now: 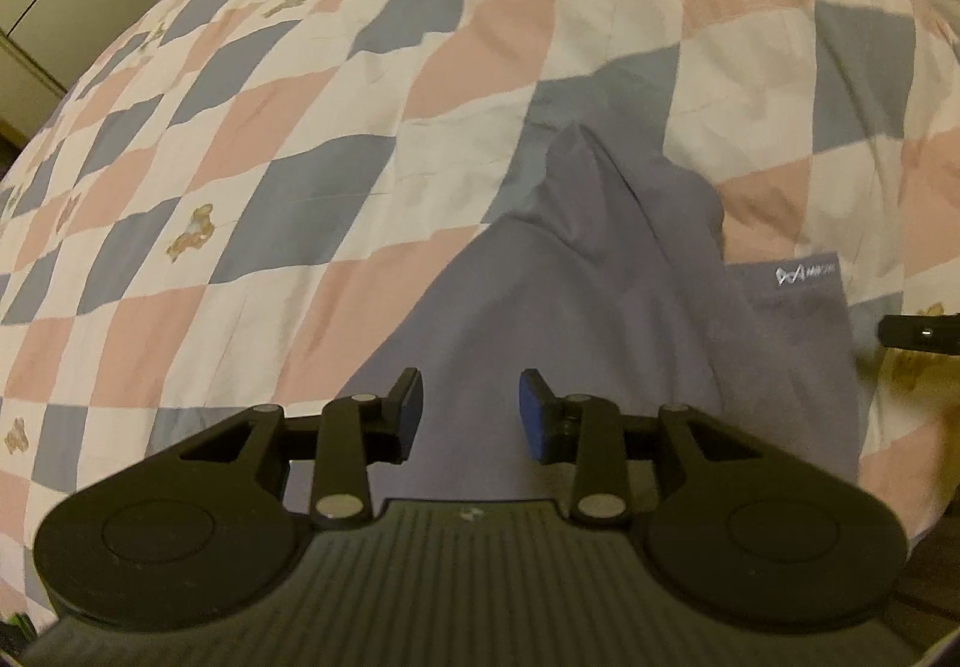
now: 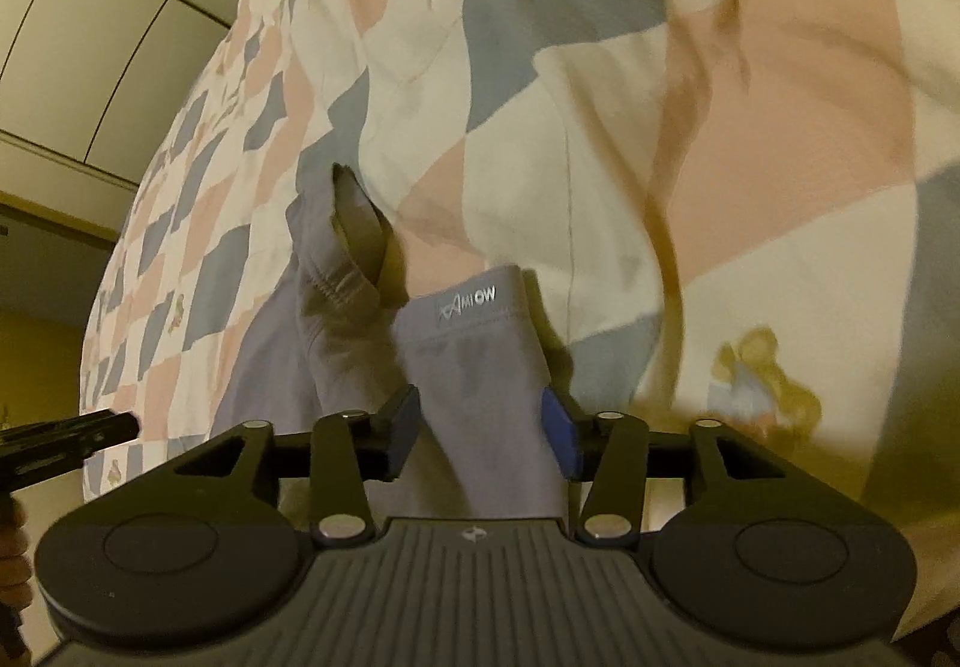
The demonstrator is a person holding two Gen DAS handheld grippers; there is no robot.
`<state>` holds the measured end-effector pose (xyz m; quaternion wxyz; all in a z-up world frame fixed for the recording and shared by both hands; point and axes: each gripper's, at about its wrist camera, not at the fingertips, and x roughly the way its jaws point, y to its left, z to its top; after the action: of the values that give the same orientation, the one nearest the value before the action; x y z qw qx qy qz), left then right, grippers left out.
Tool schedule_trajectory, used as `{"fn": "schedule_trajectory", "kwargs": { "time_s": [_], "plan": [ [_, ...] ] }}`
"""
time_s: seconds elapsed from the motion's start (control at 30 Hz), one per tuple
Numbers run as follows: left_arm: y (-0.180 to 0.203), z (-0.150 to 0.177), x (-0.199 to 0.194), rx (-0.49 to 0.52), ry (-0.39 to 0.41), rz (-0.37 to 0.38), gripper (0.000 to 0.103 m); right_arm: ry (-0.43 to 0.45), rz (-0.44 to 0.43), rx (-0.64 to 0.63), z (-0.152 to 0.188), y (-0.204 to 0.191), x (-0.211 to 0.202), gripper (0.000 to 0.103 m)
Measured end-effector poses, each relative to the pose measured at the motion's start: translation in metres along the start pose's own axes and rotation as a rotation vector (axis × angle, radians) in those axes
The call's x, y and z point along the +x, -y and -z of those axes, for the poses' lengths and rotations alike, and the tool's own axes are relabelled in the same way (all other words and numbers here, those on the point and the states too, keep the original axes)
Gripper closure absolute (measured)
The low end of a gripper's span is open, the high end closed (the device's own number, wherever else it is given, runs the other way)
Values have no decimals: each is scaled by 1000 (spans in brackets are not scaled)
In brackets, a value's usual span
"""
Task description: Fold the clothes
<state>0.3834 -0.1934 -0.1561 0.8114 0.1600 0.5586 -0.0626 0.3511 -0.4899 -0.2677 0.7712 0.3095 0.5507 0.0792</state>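
— What is filling your screens right now?

— Mostly the checked quilt (image 1: 372, 139) is lying across the bed, pink, blue-grey and white squares with small bear prints, running from the lower left to the top right of the left wrist view. Pale cabinet panels (image 2: 90, 37) are showing in the upper left of the right wrist view.

— And the clothes?

— One lilac-grey garment (image 1: 570, 307) is lying rumpled on the quilt, in the lower centre of both views. A ridge of it is rising towards the centre of the left view, and a flat band with a small white logo (image 2: 474, 300) is sitting just above centre-bottom in the right view.

— How are the tools standing?

— I am seeing the left tool (image 1: 471, 412) hanging over the cloth with its jaws apart and nothing between the blue pads (image 1: 534, 415). The right tool (image 2: 480, 430) is standing spread wide too, with the logo band running down between its fingers; I cannot tell whether the pads are touching it. The tip of the left tool is also poking into the left edge of the right view.
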Motion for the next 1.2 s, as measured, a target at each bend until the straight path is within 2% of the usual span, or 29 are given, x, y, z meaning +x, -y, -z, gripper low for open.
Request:
{"fn": "schedule_trajectory", "kwargs": {
  "time_s": [0.13,0.33,0.47,0.5,0.53,0.57,0.6,0.67,0.73,0.83,0.9,1.03,1.1,1.2],
  "plan": [
    [-7,4,-12,-44,5,7,70,-2,-2,-26,-15,2,16,36],
    [-17,23,-14,-103,-38,4,70,-64,76,-82,-33,7,58,36],
    [-24,35,-15,-136,-58,2,69,-97,79,-106,-32,7,76,37],
    [-26,37,-15,-145,-62,0,69,-106,79,-112,-31,7,81,49],
    [-28,39,-16,-154,-64,-1,69,-115,67,-118,-31,5,82,73],
    [-29,41,-16,-161,-66,-3,69,-114,43,-127,-31,1,80,89],
    [-30,43,-17,-167,-68,-6,69,-114,18,-136,-30,-3,77,100],
    [-33,46,-19,-178,-69,-10,69,-82,-20,-174,-29,-13,64,100],
    [-36,49,-23,-190,-61,-11,69,0,-41,-200,-28,-22,34,100],
    [-41,57,-29,-204,-49,-13,69,173,-1,-180,-29,-20,-34,101],
    [-44,67,-32,-218,-50,-14,69,257,65,-171,-24,-6,-74,101],
    [-51,95,-38,-258,-64,-23,68,253,202,-113,-3,36,-106,101],
    [-59,116,-39,-302,-79,-25,67,193,266,-37,6,61,-91,100],
    [-80,159,-46,-394,-111,-69,66,98,295,36,18,84,-64,87]
  ]
}}
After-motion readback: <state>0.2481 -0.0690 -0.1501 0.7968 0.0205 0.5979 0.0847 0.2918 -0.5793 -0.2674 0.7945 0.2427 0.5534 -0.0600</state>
